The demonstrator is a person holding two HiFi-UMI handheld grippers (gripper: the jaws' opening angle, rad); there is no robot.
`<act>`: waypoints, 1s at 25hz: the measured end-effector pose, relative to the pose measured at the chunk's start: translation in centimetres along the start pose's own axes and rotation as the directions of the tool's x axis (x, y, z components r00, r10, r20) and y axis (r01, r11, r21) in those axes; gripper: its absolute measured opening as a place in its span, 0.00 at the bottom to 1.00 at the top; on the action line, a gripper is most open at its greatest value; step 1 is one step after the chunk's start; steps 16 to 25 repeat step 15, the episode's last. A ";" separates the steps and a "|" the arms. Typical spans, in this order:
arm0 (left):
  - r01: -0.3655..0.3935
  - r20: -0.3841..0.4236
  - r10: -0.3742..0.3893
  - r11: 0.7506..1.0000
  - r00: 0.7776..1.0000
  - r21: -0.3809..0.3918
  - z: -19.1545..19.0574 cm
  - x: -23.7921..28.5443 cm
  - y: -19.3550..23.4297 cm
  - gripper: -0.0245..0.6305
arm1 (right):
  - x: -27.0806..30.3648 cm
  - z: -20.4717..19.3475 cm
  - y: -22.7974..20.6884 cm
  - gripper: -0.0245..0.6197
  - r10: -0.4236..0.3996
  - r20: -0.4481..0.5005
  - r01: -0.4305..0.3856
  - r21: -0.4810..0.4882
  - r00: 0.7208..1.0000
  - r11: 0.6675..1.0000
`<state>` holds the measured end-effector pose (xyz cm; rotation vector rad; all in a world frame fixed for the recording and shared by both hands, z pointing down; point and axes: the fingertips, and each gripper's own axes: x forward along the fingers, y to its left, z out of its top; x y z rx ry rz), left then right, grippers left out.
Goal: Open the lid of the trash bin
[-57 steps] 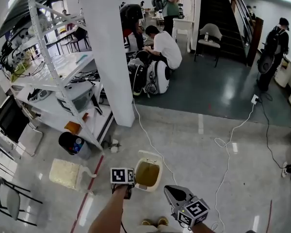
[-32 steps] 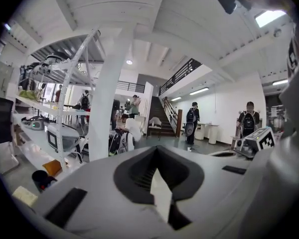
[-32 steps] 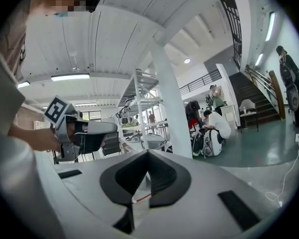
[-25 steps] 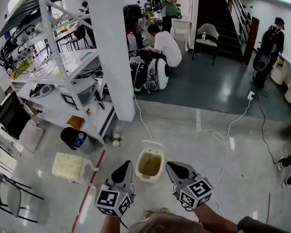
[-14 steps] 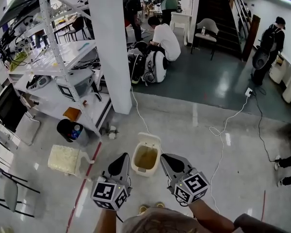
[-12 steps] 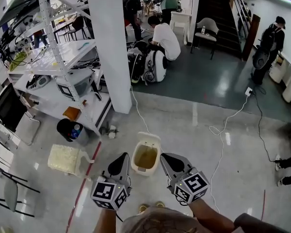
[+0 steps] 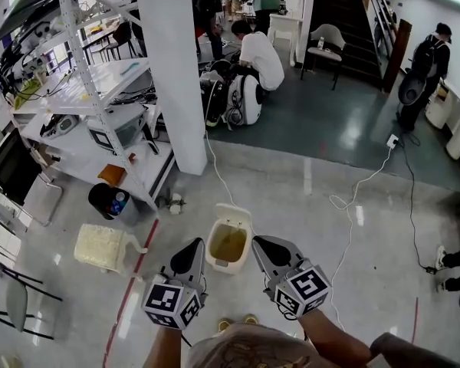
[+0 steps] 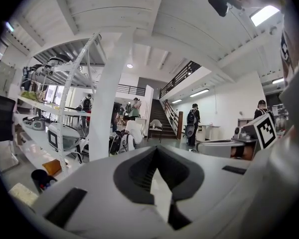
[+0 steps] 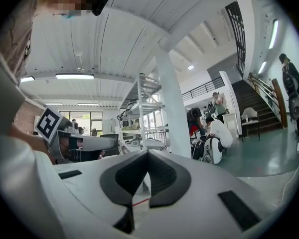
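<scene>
The white trash bin (image 7: pixel 228 245) stands on the floor just ahead of me, seen in the head view. Its lid (image 7: pixel 234 215) is tipped up at the far side, and a brownish-yellow liner shows inside. My left gripper (image 7: pixel 193 246) is held up at the bin's near left and my right gripper (image 7: pixel 259 244) at its near right. Both are above the bin and apart from it. In the left gripper view the left gripper (image 8: pixel 157 149) has its jaws meeting at the tip. In the right gripper view the right gripper (image 9: pixel 148 153) is closed the same way. Neither holds anything.
A white pillar (image 7: pixel 180 75) and a metal shelving rack (image 7: pixel 100 90) stand at the back left. A black bin (image 7: pixel 110 203) and a pale yellow crate (image 7: pixel 100 248) sit left of the trash bin. A white cable (image 7: pixel 345 205) trails over the floor at right. People are further back.
My left gripper has drawn back from beside the bin's left edge, and both grippers have risen closer to my head. The bin's lid stands up in every frame.
</scene>
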<state>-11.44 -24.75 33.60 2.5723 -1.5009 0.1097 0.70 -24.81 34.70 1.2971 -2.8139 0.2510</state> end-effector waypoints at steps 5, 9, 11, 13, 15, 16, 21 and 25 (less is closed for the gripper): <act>0.006 -0.008 -0.006 1.000 1.000 0.001 0.1 0.3 -0.5 0.04 | -0.2 0.2 -0.4 0.08 0.005 0.006 -0.005 0.004 1.000 1.000; 0.010 -0.018 -0.010 1.000 1.000 0.001 -0.1 0.5 -1.2 0.04 | -0.7 0.2 -0.4 0.08 0.015 0.009 -0.015 0.007 1.000 1.000; 0.010 -0.022 -0.010 1.000 1.000 0.001 -0.1 0.8 -1.4 0.04 | -0.7 0.3 -0.6 0.08 0.020 0.009 -0.020 0.008 1.000 1.000; 0.010 -0.026 -0.010 1.000 1.000 0.003 -0.1 1.1 -1.7 0.04 | -0.7 0.5 -0.8 0.08 0.026 0.008 -0.026 0.006 1.000 1.000; 0.010 -0.031 -0.010 1.000 0.999 0.005 -0.1 1.4 -1.9 0.04 | -0.7 0.7 -0.9 0.08 0.033 0.005 -0.034 0.003 0.999 0.999; 0.010 -0.031 -0.010 1.000 0.999 0.005 -0.1 1.4 -1.9 0.04 | -0.7 0.7 -0.9 0.08 0.033 0.005 -0.034 0.003 0.999 0.999; 0.010 -0.031 -0.010 1.000 0.999 0.005 -0.1 1.4 -1.9 0.04 | -0.7 0.7 -0.9 0.08 0.033 0.005 -0.034 0.003 0.999 0.999; 0.010 -0.031 -0.010 1.000 0.999 0.005 -0.1 1.4 -1.9 0.04 | -0.7 0.7 -0.9 0.08 0.033 0.005 -0.034 0.003 0.999 0.999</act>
